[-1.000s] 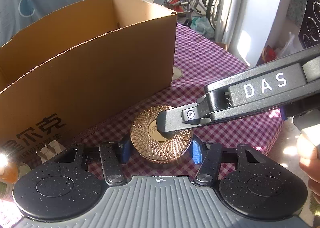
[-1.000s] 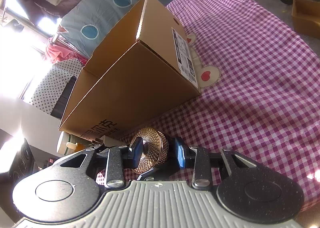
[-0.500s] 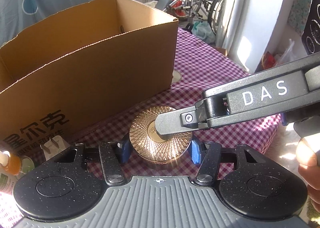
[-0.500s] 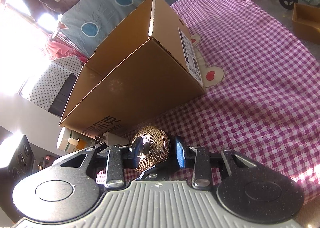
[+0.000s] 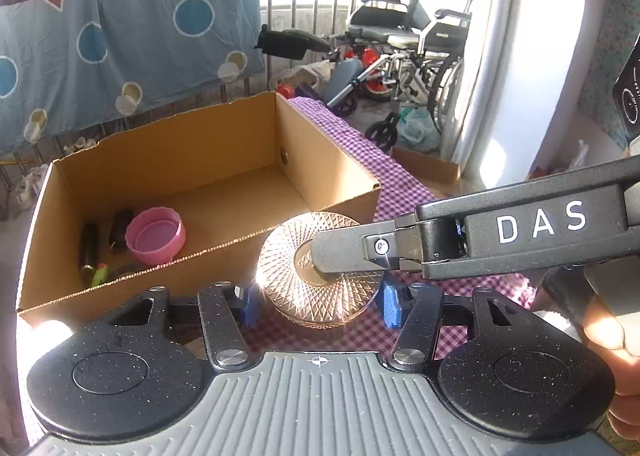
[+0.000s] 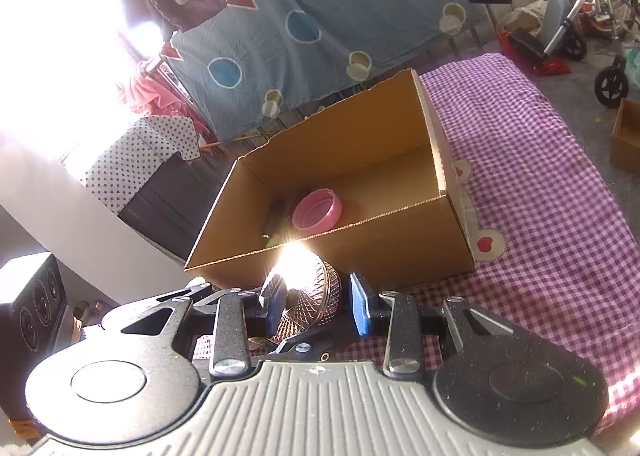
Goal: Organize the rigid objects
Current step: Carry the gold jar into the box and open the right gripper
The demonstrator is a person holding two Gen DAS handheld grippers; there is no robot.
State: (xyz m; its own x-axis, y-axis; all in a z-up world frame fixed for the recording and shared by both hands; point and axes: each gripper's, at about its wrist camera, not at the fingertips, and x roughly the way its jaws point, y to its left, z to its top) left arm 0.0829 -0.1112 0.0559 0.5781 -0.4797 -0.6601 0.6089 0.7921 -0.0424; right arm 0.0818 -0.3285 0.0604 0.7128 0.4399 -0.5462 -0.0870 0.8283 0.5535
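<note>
A round rose-gold jar with a diamond-cut lid is held in the air in front of the open cardboard box. My left gripper has its blue pads on both sides of the jar. My right gripper holds the same jar top and bottom; its upper finger lies across the lid in the left wrist view. The box holds a pink lid and small dark items.
The box stands on a purple checked cloth. A blue sheet with circles hangs behind. Wheelchairs stand at the back right. A black speaker is at the left.
Both grippers have risen with the jar from the cloth to about the height of the box rim, so the inside of the box now shows.
</note>
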